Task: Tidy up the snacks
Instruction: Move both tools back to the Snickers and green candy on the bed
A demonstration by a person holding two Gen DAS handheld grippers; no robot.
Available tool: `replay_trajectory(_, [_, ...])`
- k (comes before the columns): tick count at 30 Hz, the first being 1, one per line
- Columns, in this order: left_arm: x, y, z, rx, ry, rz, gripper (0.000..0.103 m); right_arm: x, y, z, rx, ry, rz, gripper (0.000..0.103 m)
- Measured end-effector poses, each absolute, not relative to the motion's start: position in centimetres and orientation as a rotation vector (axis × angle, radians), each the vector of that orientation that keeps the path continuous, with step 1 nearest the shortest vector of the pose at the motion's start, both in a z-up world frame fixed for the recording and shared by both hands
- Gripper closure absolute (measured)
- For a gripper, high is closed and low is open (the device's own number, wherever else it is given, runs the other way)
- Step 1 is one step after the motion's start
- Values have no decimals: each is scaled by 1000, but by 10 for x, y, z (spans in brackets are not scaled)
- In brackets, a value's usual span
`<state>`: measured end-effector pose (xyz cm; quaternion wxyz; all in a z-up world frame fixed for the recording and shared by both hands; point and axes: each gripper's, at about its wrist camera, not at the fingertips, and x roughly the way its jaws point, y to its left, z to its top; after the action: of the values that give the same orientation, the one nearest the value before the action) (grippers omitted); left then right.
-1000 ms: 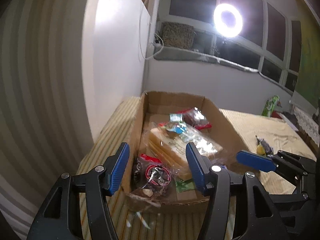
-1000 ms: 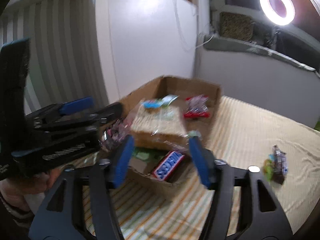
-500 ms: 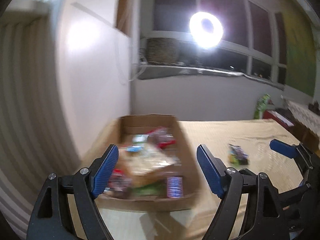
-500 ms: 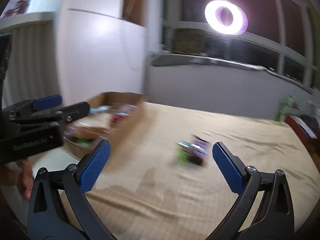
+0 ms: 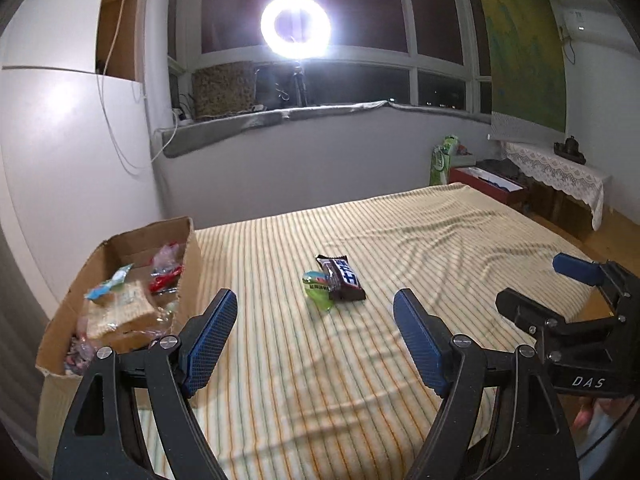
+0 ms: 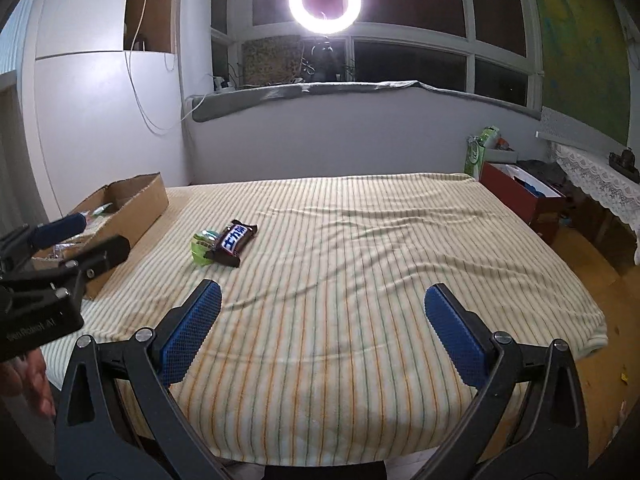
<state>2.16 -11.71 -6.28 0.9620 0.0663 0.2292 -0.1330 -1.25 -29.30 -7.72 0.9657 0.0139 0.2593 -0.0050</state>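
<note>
Both hand-held grippers, left (image 5: 314, 324) and right (image 6: 322, 320), gape empty, since the chocolate bar (image 5: 342, 277) and green snack (image 5: 317, 289) ahead await boxing.

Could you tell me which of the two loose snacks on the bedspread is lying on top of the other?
The dark chocolate bar with white lettering overlaps the small green packet, which peeks out from under its left side.
</note>
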Motion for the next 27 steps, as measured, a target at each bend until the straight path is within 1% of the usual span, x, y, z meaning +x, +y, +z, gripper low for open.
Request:
replay_trajectory(10, [30,-119,-74,107,507,-267,23,14,-293,-84,26,566,14,0])
replay_trajectory(14, [59,-123,-86,57,565,-271,23,53,-298,-85,60,635,80,0])
replay_trajectory(18, [104,-120,-98,-7,632,-218,23,108,-295,-94,69,743,148,0])
replay_trajectory(20, [124,-113,-104,-98,690,-183,23,137,-289,-100,55,794,177,0])
replay_trajectory(27, [138,-93,-120,-266,803,-161,24,192,-273,-113,60,913,298,0])
